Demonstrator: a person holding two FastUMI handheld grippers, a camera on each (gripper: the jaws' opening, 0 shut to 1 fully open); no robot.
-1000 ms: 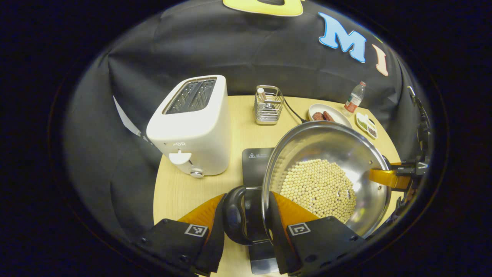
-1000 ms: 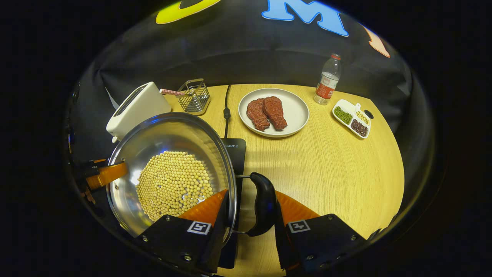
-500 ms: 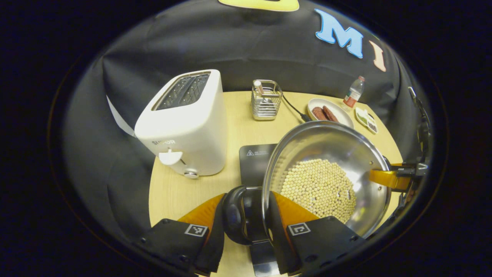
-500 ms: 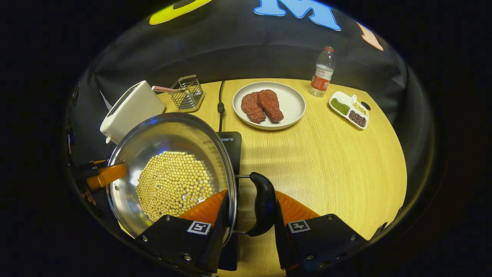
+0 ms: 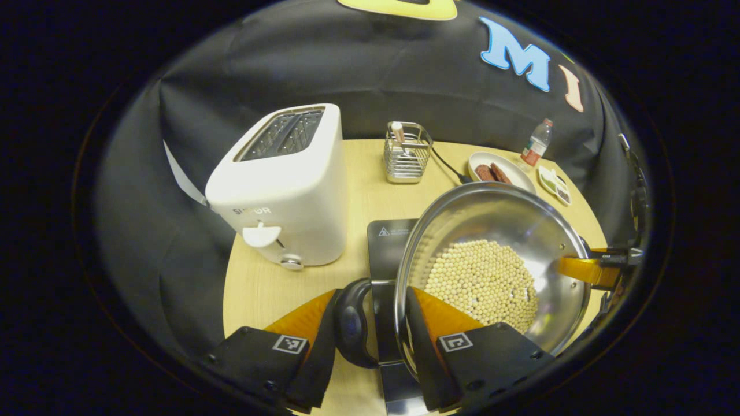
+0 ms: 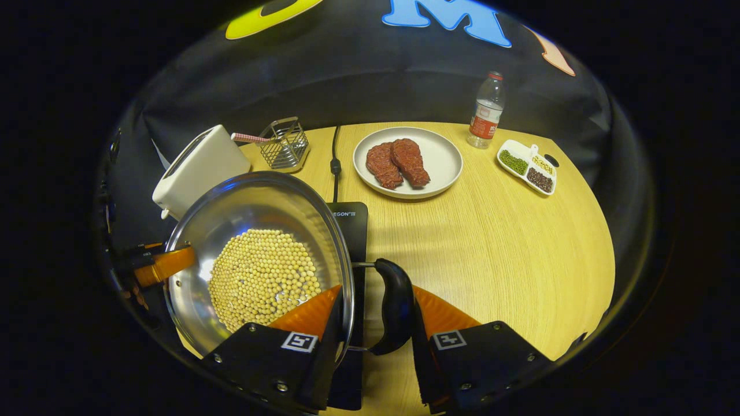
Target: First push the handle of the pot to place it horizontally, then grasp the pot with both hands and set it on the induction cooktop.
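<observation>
Your left tongs (image 5: 370, 341) clamp one black side handle (image 5: 351, 323) and the rim of the pot (image 5: 520, 225); your right tongs (image 6: 374, 329) clamp the opposite handle (image 6: 394, 306) and rim. The pot, holding pale beans (image 6: 263, 277), hangs between them above the induction cooktop (image 5: 386, 242) on the tabletop (image 6: 497, 242), beside the toaster (image 5: 283, 185).
</observation>
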